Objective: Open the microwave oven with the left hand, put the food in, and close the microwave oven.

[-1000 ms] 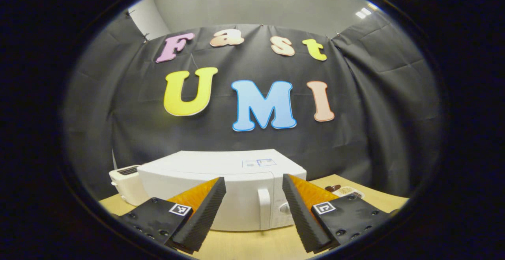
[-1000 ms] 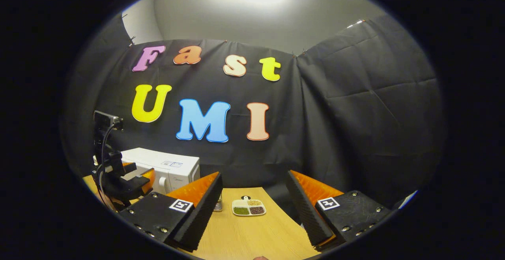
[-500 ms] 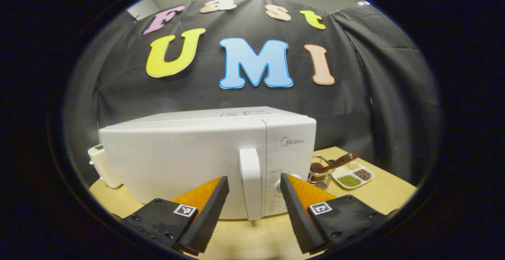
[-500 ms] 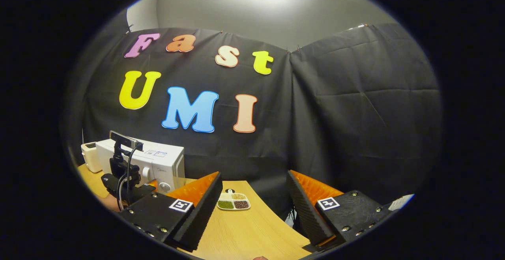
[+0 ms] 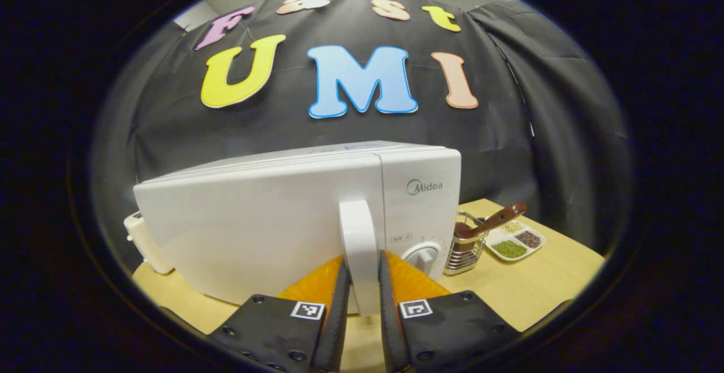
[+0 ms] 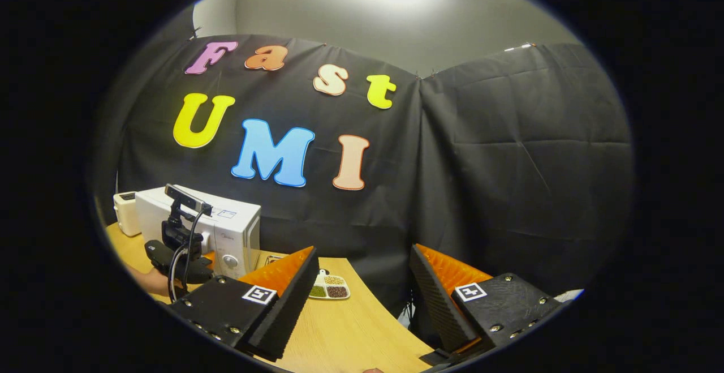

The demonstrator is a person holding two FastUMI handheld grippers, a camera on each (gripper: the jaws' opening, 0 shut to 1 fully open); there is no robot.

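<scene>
A white microwave oven (image 5: 254, 220) stands on the wooden table, its door shut. My left gripper (image 5: 362, 299) is shut on the door's upright white handle (image 5: 357, 237), one finger on each side of it. The food, a white divided plate (image 5: 517, 243) with green, brown and pale grains, lies to the right of the microwave. In the right gripper view the microwave (image 6: 226, 228) is at the far left, with the left gripper (image 6: 189, 265) and a hand in front of it. My right gripper (image 6: 362, 299) hangs open over the table, nothing between its fingers, the plate (image 6: 328, 291) just beyond its left finger.
A wire basket (image 5: 466, 245) holding a brown spoon stands between the microwave and the plate. A cream toaster (image 5: 144, 243) sits left of the microwave. The wooden table (image 6: 350, 339) ends in a curved edge on the right, before the black cloth wall.
My left gripper came up to the microwave and closed its fingers on the door handle. The right gripper stayed open and turned a little to the right.
</scene>
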